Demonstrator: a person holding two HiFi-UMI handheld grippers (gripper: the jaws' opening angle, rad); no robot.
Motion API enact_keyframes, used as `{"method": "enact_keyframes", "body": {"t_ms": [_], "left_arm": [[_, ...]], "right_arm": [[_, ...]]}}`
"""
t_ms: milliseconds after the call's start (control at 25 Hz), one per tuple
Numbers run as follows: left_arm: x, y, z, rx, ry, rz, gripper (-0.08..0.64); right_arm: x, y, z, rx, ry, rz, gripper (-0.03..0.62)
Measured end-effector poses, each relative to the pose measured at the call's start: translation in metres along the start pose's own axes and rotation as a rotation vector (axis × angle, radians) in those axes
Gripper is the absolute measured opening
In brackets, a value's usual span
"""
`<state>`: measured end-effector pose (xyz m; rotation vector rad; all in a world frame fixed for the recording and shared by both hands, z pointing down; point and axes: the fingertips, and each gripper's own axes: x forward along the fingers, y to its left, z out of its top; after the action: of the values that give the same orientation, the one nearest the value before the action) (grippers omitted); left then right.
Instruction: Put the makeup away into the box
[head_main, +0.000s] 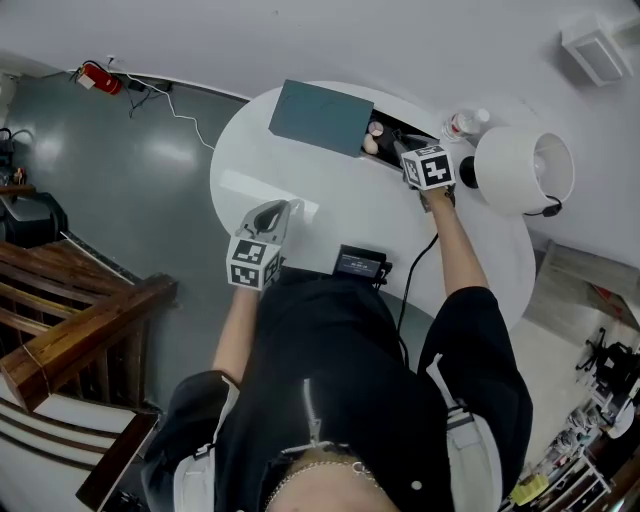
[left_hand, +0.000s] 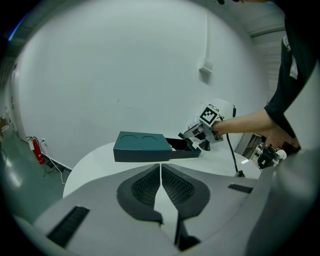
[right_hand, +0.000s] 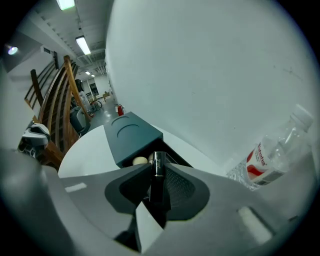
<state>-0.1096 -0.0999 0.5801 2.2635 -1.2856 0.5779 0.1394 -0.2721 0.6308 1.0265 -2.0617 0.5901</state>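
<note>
Right gripper (right_hand: 159, 170) clamps a slim black makeup tube (right_hand: 158, 176) just above the open drawer of the teal box (right_hand: 131, 136). Only its own view shows that grip, plus pale round pieces (right_hand: 140, 160) inside. Left gripper (left_hand: 160, 172) sits well short of the box, jaws pressed together, empty.

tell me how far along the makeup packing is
Done: the box has its drawer open, with pale round items inside. In hand: the right gripper clamps a black tube in its jaws at that drawer. Remaining: drop it in, likely close the drawer. The left gripper rests shut and empty.
</note>
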Motion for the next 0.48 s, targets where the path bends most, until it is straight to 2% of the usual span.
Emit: {"method": "enact_keyframes", "body": {"t_ms": [200, 480], "left_arm": [[-0.002, 0.007, 0.000, -0.018, 0.005, 0.030, 0.014], [-0.008, 0.022, -0.006, -0.044, 0.013, 0.069, 0.014]], "right_arm": [[0.035, -0.024, -0.019, 0.050, 0.130, -0.037, 0.084], [0.065, -0.031, -0.038, 0.121, 0.222, -0.030, 0.084]]}}
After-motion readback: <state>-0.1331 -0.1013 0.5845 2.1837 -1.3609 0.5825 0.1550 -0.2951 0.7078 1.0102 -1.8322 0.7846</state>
